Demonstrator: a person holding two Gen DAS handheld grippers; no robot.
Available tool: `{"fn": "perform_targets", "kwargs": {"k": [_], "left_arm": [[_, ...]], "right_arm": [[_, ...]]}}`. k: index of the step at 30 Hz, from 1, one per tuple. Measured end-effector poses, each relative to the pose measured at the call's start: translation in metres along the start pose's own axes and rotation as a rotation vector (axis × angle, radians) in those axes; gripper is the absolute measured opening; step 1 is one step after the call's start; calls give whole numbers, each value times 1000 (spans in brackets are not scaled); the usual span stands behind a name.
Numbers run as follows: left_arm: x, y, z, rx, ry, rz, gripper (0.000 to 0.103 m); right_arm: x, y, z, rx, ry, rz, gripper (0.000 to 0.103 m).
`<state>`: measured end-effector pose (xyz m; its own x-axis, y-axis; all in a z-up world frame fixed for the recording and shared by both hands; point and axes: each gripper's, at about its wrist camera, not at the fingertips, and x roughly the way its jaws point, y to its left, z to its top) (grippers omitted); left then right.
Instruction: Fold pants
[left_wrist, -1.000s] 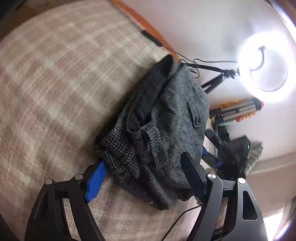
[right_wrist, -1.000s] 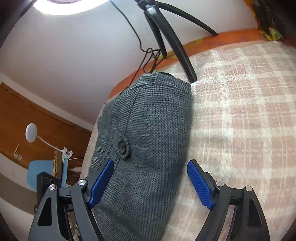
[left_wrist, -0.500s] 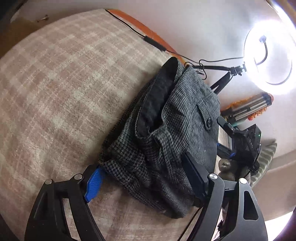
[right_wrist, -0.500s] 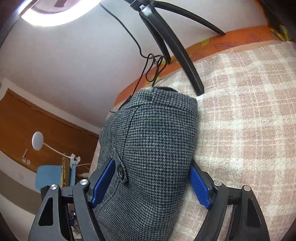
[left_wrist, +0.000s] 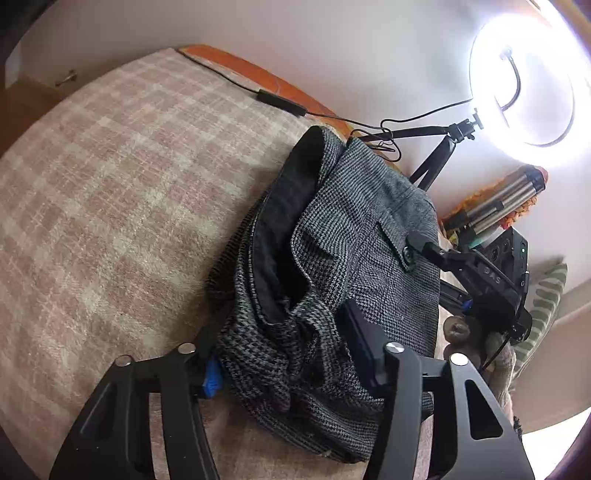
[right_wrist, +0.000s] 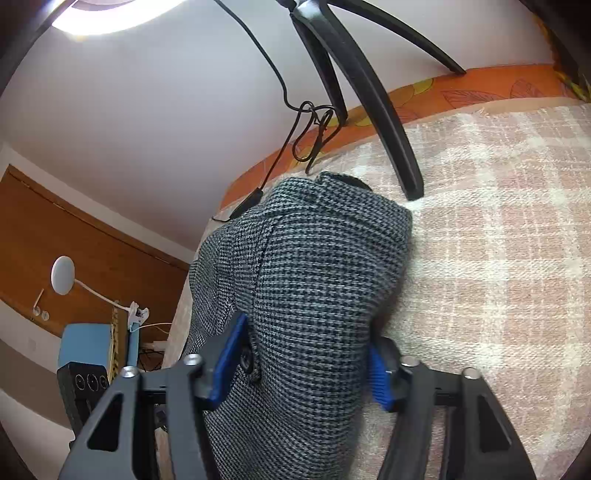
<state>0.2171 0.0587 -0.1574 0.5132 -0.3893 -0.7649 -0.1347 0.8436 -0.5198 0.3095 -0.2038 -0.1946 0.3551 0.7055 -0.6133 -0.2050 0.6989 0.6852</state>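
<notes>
Houndstooth wool pants (left_wrist: 343, 266), bunched in a thick folded bundle on the plaid blanket (left_wrist: 110, 192), fill both jaws: left gripper (left_wrist: 284, 350) and right gripper (right_wrist: 306, 354) straddle it half-open; tripod (right_wrist: 369, 103) beyond

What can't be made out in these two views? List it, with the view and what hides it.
- Left wrist view: left gripper pads, buried in the pants; grip unclear.
- Right wrist view: right gripper contact, fabric bulges between the pads.
- Both views: pants' lower end, cut off by gripper frames and picture edge.
- Left wrist view: ring light centre, overexposed.
</notes>
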Motion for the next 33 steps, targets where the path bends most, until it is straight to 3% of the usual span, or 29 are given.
{"fn": "perform_targets", "kwargs": {"k": [4,12,21,33], "left_arm": [[-6,-9,-1,69,-36,24,35],[-11,-16,0,120,-71,26,28],[-31,-26,-6,197,-129,6,24],[-52,-54,-13,239,-168,-53,24]], "right_arm": [[-3,4,0,-15,-12,-39,34],[-9,50,-4,-193,-43,-212,22],[-19,96,-11,-361,-92,-313,18],[-61,132,-20,-472,-152,-361,18]]}}
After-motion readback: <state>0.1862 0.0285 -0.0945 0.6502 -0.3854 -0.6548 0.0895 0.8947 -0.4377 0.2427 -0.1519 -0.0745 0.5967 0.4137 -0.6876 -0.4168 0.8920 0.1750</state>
